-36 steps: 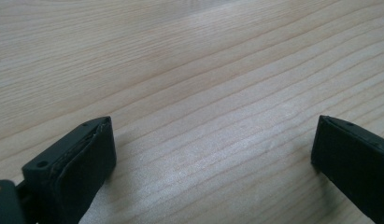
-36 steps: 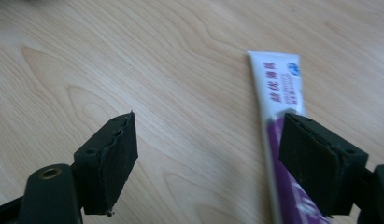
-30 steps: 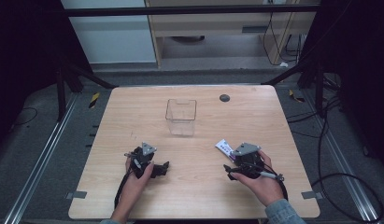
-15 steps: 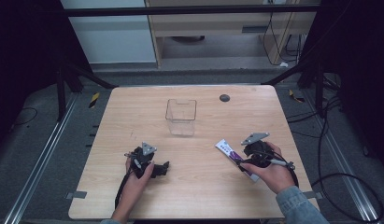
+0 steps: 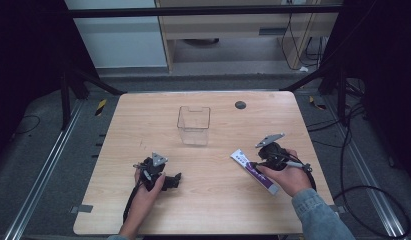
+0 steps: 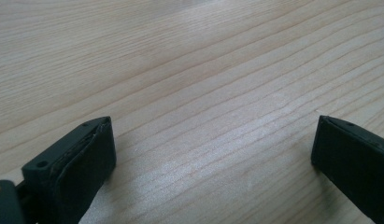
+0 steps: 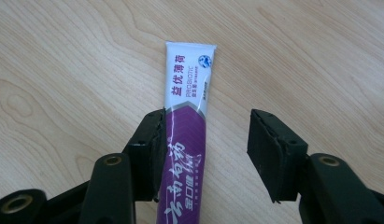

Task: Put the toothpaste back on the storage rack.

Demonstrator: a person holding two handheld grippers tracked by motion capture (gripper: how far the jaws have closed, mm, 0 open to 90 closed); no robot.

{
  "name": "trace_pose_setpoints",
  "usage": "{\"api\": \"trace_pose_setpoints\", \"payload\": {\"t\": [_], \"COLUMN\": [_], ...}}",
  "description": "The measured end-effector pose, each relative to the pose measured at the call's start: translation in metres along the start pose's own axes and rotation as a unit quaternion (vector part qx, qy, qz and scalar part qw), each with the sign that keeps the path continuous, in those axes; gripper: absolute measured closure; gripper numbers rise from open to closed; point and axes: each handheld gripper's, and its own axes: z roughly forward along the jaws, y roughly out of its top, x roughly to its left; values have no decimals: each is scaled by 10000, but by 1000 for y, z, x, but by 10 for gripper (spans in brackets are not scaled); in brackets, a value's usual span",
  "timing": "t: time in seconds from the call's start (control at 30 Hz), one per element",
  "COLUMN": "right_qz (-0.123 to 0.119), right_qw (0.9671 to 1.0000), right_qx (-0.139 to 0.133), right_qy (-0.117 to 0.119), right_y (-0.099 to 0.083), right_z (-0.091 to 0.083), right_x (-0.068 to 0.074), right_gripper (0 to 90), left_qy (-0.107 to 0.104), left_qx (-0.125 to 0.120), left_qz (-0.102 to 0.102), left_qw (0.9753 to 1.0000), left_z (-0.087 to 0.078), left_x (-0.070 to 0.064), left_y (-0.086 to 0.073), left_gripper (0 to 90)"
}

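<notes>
A purple and white toothpaste tube lies flat on the wooden table, right of centre. My right gripper is low over it and open. In the right gripper view the tube runs up between the jaws, against the left one, with a gap to the right one, and my right gripper is not closed on it. My left gripper rests on the table at the front left. It stands open over bare wood.
A clear, empty square container stands upright mid-table, behind both hands. A small black disc lies near the far edge. Bare wood lies between the two hands.
My right hand has shifted right and slightly away from me, so more of the tube's length shows. The left hand has stayed still.
</notes>
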Motion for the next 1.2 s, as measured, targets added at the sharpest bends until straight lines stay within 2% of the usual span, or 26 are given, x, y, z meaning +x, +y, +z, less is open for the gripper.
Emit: {"api": "trace_pose_setpoints", "payload": {"t": [0.23, 0.3, 0.33, 0.4, 0.5, 0.53, 0.63, 0.67, 0.7, 0.73, 0.9, 0.97, 1.0, 1.03, 1.07, 1.2], "right_qz": [-32, -3, -48, -56, 84, 146, 158, 93, 93, 69, 78, 32, 15, 15, -29, -66], "right_qw": [10000, 9999, 9999, 9998, 9999, 9997, 9996, 9998, 9998, 9998, 9995, 9994, 9991, 9991, 9989, 9986], "right_qx": [71, 74, 113, 138, 121, 197, 217, 162, 162, 183, 279, 329, 418, 418, 464, 512], "right_qy": [53, 108, -20, -105, -75, 9, -59, -94, -94, -100, -119, -106, -48, -48, 27, 82], "right_y": [7, 8, 10, 10, 12, 14, 16, 17, 17, 18, 20, 20, 21, 21, 21, 21], "right_z": [2, 2, 4, 5, 6, 6, 6, 7, 7, 10, 15, 18, 22, 22, 24, 26], "right_x": [-2, -3, -4, -4, -7, -9, -10, -12, -12, -13, -11, -9, -8, -8, -8, -6], "right_gripper": [474, 448, 414, 403, 381, 382, 368, 324, 324, 270, 225, 238, 281, 281, 340, 400], "left_qy": [0, 1, 1, 1, 1, 0, 1, 1, 1, 1, 1, 1, 1, 1, 1, 2], "left_qx": [-1, -1, 0, 0, 1, 0, 1, 0, 0, -1, 0, 0, 0, 0, -1, -1], "left_qz": [2, 0, 1, 2, 1, 0, 1, 0, 0, 0, 1, 0, 1, 1, 1, 1], "left_qw": [10000, 10000, 10000, 10000, 10000, 10000, 10000, 10000, 10000, 10000, 10000, 10000, 10000, 10000, 10000, 10000], "left_z": [0, 0, 0, 0, 0, 0, 0, 0, 0, 0, 0, 0, 0, 0, 0, 0], "left_x": [0, 0, 0, 0, 0, 0, 0, 0, 0, 0, 0, 0, 0, 0, 0, 0], "left_y": [0, 0, 0, 0, 0, 0, 0, 0, 0, 0, 0, 0, 0, 0, 0, 0], "left_gripper": [0, 0, 0, 0, 0, 0, 0, 0, 0, 0, 0, 0, 0, 0, 0, 0]}}
